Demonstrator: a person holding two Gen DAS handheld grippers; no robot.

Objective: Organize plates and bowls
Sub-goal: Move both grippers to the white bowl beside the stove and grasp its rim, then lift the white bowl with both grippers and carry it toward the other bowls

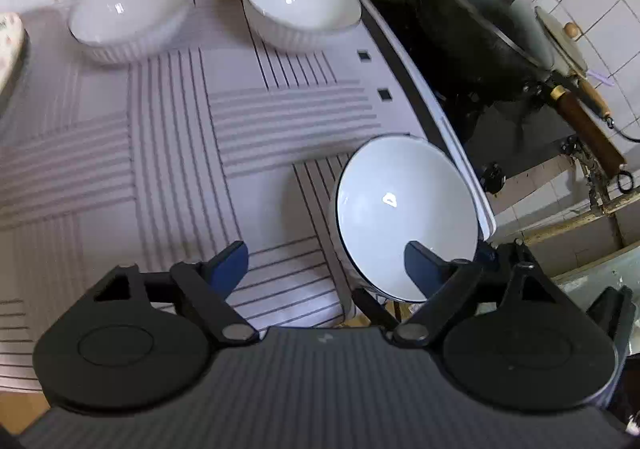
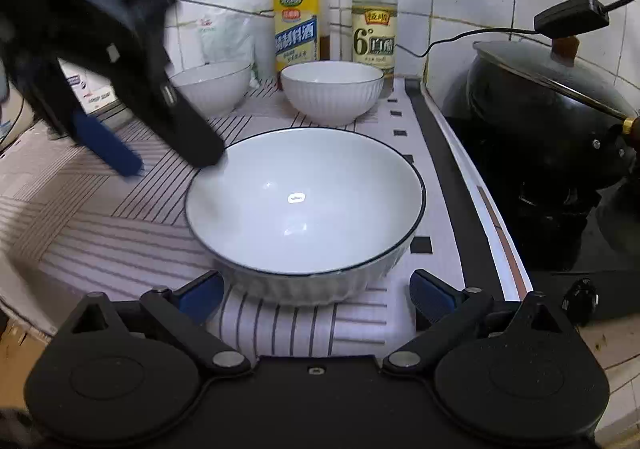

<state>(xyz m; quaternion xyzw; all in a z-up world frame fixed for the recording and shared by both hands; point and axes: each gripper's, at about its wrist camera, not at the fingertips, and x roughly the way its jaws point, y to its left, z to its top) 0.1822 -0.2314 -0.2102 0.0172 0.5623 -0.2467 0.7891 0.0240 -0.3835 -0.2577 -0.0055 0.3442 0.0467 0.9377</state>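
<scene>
A large white bowl with a dark rim (image 2: 304, 209) sits on the striped cloth, just ahead of my right gripper (image 2: 316, 295), which is open and empty. The same bowl shows in the left wrist view (image 1: 404, 217), beside the right fingertip of my left gripper (image 1: 326, 267), which is open and empty above the cloth. The left gripper also shows in the right wrist view (image 2: 152, 145), with one finger near the bowl's left rim. Two smaller white ribbed bowls stand at the back: one on the left (image 1: 128, 15) (image 2: 212, 87) and one on the right (image 1: 302, 5) (image 2: 332, 91).
Two bottles (image 2: 298, 13) (image 2: 374, 9) stand against the tiled wall behind the bowls. A black lidded wok (image 2: 552, 109) (image 1: 480, 21) sits on the stove to the right. The striped cloth (image 1: 172, 137) covers the counter. A patterned object (image 1: 10, 49) lies at the far left.
</scene>
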